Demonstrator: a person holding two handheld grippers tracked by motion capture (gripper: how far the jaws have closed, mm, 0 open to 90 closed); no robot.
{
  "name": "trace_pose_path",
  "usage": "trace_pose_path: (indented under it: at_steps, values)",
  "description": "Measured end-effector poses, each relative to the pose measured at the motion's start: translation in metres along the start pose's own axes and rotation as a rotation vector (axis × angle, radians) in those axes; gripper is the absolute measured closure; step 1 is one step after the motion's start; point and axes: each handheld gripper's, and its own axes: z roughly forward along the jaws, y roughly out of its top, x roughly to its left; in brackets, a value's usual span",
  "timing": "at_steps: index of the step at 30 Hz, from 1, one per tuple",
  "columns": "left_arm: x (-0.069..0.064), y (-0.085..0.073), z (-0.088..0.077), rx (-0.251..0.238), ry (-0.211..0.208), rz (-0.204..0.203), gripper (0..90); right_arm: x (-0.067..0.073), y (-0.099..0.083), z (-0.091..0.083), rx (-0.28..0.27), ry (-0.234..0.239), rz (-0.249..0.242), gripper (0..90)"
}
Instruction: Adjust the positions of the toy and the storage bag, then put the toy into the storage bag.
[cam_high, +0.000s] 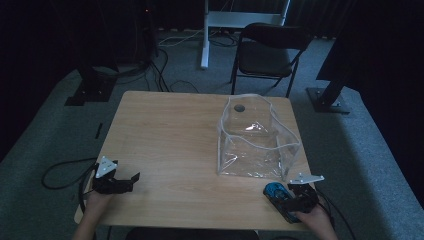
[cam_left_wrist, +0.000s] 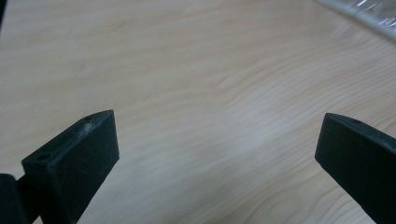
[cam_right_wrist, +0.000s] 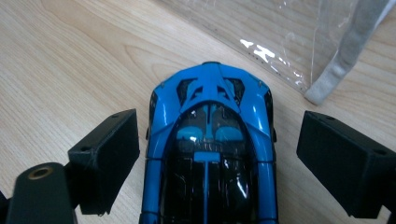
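Two steps seem left to us: grasping the blue toy car (cam_right_wrist: 210, 154) and carrying it to the clear plastic bag (cam_high: 257, 137), which stands empty except for a dark spot. The car lies on the tabletop (cam_high: 175, 140) between the jaws of our right gripper (cam_right_wrist: 217, 163), spread apart and not touching it; the bag is just ahead. Our left gripper (cam_left_wrist: 215, 158), jaws wide, hovers over bare wood.
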Motion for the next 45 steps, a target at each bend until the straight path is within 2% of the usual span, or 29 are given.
trace_pose_path:
  at_steps: [7, 10, 13, 15, 19, 23, 24, 29, 34, 40, 45]
  values:
    - [0.016, -0.019, -0.006, 0.067, 0.033, -0.052, 0.3, 0.003, 0.0, 0.004, 0.046, -0.017, -0.011, 12.9]
    - [0.021, -0.025, -0.007, 0.105, 0.065, -0.054, 0.3, 0.003, 0.001, 0.005, 0.058, -0.016, -0.022, 12.9]
    - [0.022, -0.027, -0.007, 0.135, 0.072, -0.063, 0.3, 0.003, 0.002, 0.007, 0.07, -0.02, -0.032, 13.0]
    - [0.02, -0.027, -0.006, 0.147, 0.09, -0.054, 0.3, 0.004, 0.002, 0.007, 0.076, -0.019, -0.033, 13.0]
    - [0.019, -0.027, -0.003, 0.162, 0.098, -0.043, 0.3, 0.004, 0.002, 0.007, 0.084, -0.022, -0.033, 12.9]
    - [0.019, -0.027, 0.001, 0.192, 0.087, -0.029, 0.3, 0.003, 0.001, 0.008, 0.091, -0.025, -0.038, 13.6]
    - [0.017, -0.027, 0.005, 0.233, 0.084, -0.007, 0.3, 0.003, 0.001, 0.009, 0.102, -0.03, -0.036, 13.6]
    - [0.016, -0.026, 0.008, 0.239, 0.054, -0.025, 0.3, 0.004, 0.003, 0.011, 0.127, -0.039, -0.052, 13.6]
    - [0.015, -0.027, 0.007, 0.234, 0.066, -0.037, 0.3, 0.008, 0.005, 0.017, 0.177, -0.071, -0.085, 13.7]
    - [0.017, -0.032, 0.003, 0.216, 0.062, -0.032, 0.3, 0.008, 0.006, 0.017, 0.186, -0.073, -0.083, 15.0]
    - [0.019, -0.034, 0.0, 0.213, 0.074, -0.045, 0.3, 0.01, 0.007, 0.016, 0.2, -0.076, -0.077, 19.4]
